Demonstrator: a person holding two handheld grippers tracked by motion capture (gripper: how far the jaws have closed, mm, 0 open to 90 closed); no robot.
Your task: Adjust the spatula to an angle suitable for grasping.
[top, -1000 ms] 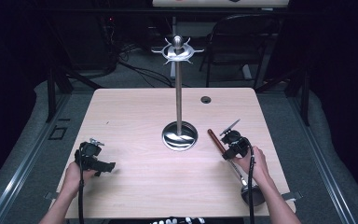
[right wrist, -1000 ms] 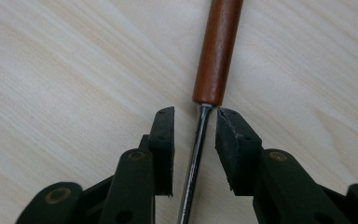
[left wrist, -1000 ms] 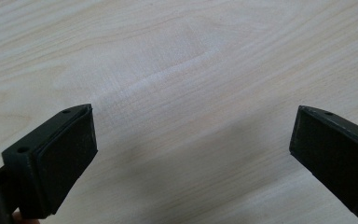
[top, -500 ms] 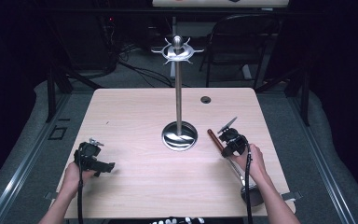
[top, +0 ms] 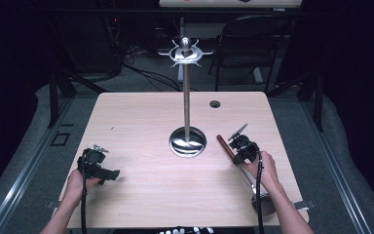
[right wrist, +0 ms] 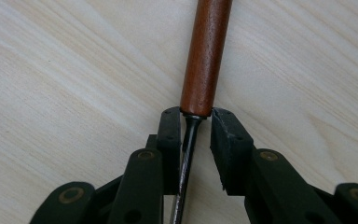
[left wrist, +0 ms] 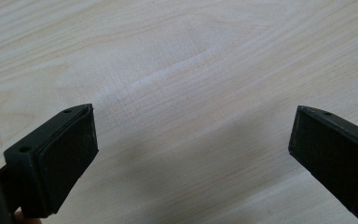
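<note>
A ladle (top: 224, 145) with a brown wooden handle (right wrist: 205, 56) and a thin metal shaft lies on the right of the wooden table (top: 141, 122), its bowl (top: 264, 202) near the front edge. My right gripper (top: 234, 156) (right wrist: 196, 121) points down at it. Its jaws have just been closing and now pinch the end of the handle where the shaft begins, with the shaft between them. My left gripper (top: 109, 174) (left wrist: 191, 149) rests at the front left of the table, open wide over bare wood with nothing between its jaws.
A tall metal utensil stand (top: 186, 97) with hooks at its top rises from a round shiny base (top: 188, 141) at the table's middle, just left of the ladle. A small black grommet (top: 215, 104) sits at the back. A chair (top: 253, 39) stands behind the table.
</note>
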